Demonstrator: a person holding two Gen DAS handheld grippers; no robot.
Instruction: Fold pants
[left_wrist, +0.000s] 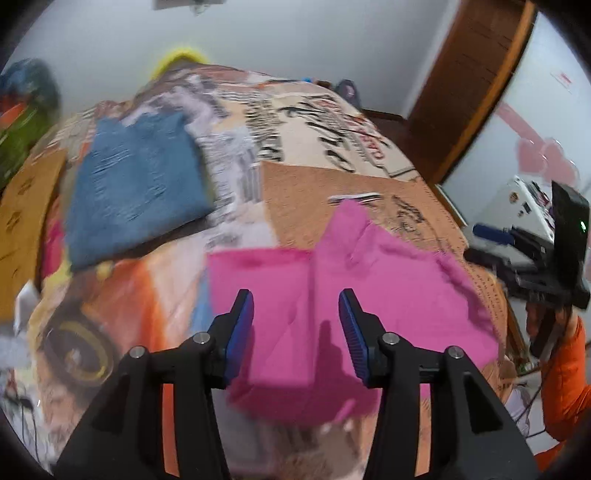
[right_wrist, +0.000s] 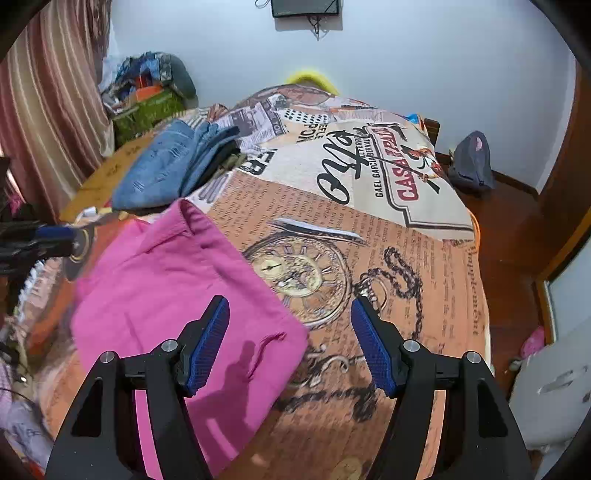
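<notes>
Pink pants (left_wrist: 332, 280) lie folded into a rough rectangle on the printed bedspread (left_wrist: 332, 155). They also show in the right wrist view (right_wrist: 177, 280), with a drawstring (right_wrist: 269, 343) at the near right corner. My left gripper (left_wrist: 296, 302) is open and empty, hovering over the near part of the pants. My right gripper (right_wrist: 290, 314) is open and empty, above the right edge of the pants. The right gripper shows at the right of the left wrist view (left_wrist: 495, 236), and the left gripper at the left edge of the right wrist view (right_wrist: 55, 232).
Folded blue jeans (right_wrist: 170, 166) lie on the bed beyond the pants and also show in the left wrist view (left_wrist: 136, 184). A pile of clothes (right_wrist: 147, 92) sits by the curtain (right_wrist: 44, 92). A dark bag (right_wrist: 472, 162) lies on the floor at right. A wooden door (left_wrist: 469, 74) stands beyond.
</notes>
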